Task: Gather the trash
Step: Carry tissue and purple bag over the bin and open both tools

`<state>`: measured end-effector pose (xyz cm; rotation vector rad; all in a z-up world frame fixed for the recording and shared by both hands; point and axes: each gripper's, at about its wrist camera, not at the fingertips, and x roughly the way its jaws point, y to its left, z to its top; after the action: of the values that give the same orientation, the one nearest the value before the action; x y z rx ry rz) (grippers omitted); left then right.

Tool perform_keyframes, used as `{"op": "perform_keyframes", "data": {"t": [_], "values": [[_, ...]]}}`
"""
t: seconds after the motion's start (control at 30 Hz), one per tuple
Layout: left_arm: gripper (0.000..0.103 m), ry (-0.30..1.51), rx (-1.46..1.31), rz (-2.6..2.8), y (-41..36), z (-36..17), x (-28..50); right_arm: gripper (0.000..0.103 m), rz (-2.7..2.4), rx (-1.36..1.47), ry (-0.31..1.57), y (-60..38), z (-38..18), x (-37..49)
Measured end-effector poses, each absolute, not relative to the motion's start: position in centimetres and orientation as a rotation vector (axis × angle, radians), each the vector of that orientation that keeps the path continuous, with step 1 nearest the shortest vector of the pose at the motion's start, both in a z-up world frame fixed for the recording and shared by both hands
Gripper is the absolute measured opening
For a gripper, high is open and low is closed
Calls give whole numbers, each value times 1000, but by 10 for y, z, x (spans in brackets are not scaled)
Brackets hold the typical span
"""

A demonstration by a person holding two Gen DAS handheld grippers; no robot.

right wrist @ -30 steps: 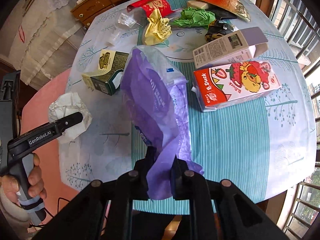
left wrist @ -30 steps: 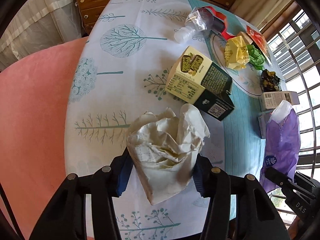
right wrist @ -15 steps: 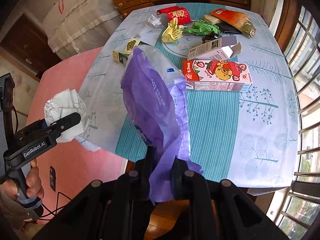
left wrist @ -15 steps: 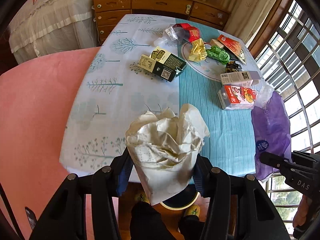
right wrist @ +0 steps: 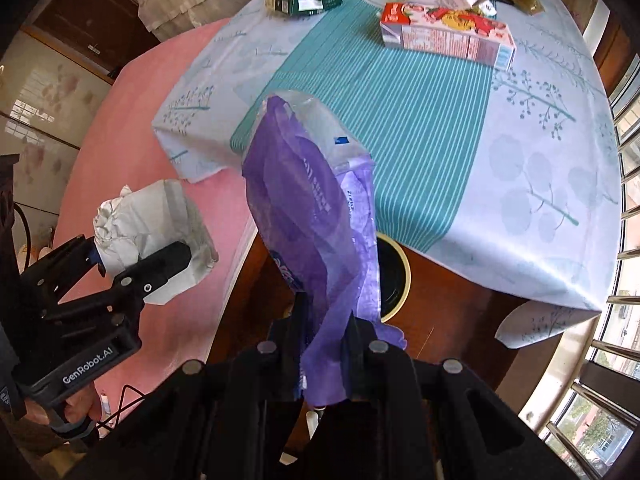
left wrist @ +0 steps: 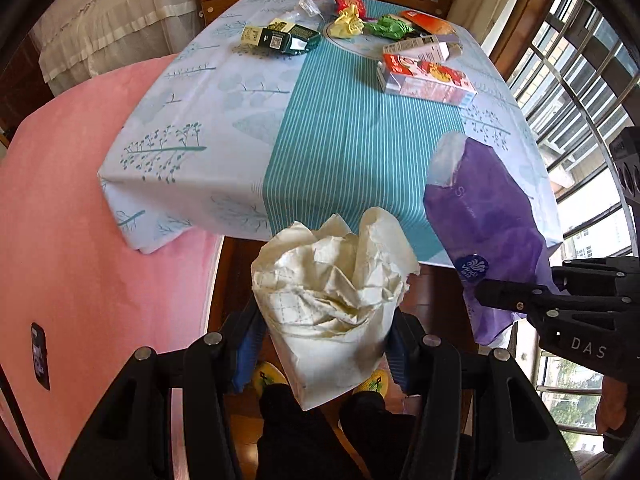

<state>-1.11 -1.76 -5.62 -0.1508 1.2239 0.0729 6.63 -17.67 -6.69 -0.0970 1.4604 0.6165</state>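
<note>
My left gripper (left wrist: 324, 344) is shut on a crumpled white paper bag (left wrist: 332, 296) and holds it off the table's near edge, above the floor. It shows in the right wrist view (right wrist: 152, 232) too. My right gripper (right wrist: 324, 340) is shut on a purple plastic wrapper (right wrist: 312, 216), also seen in the left wrist view (left wrist: 484, 224). A bin with a yellow rim (right wrist: 394, 276) stands on the floor under the table edge, partly hidden behind the purple wrapper.
The table (left wrist: 352, 128) with a teal striped cloth carries a strawberry carton (left wrist: 424, 78), a green box (left wrist: 280, 38), a white box (left wrist: 420, 46), and yellow and green wrappers at the far end. A pink cover (left wrist: 72, 220) lies left. Window bars (left wrist: 580, 92) run right.
Both grippers have pulled back from over the table to beyond its near edge, each still holding its item. The floor and the bin have come into view.
</note>
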Motion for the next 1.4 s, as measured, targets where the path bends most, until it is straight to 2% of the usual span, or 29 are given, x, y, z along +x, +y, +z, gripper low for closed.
{"op": "perform_keyframes", "data": {"t": [0.17,0.4,0.87,1.07,1.1,1.17,1.23,1.3,1.4], "values": [[51,1284,-162,49,-17,-82,-21,14,577,-92,1517,-170,-98,42],[52,1356,-161,-19,-13,-140,-20,14,437,-17,1627,-166,-171,24],[54,1460,-115,-28,-18,-360,17,15,236,121,1736,-164,-399,53],[60,1463,-141,-31,-16,-424,27,20,229,179,1756,-164,-461,73],[64,1460,-147,-34,-15,-430,28,22,228,189,1750,-166,-468,75],[74,1467,-149,-29,-15,-441,28,37,213,211,1742,-170,-478,79],[96,1470,-149,-2,-13,-448,31,53,205,250,1743,-175,-486,82],[99,1462,-153,7,-8,-451,32,61,204,292,1752,-180,-490,81],[99,1450,-140,6,-7,-448,30,65,197,319,1747,-183,-489,82]]}}
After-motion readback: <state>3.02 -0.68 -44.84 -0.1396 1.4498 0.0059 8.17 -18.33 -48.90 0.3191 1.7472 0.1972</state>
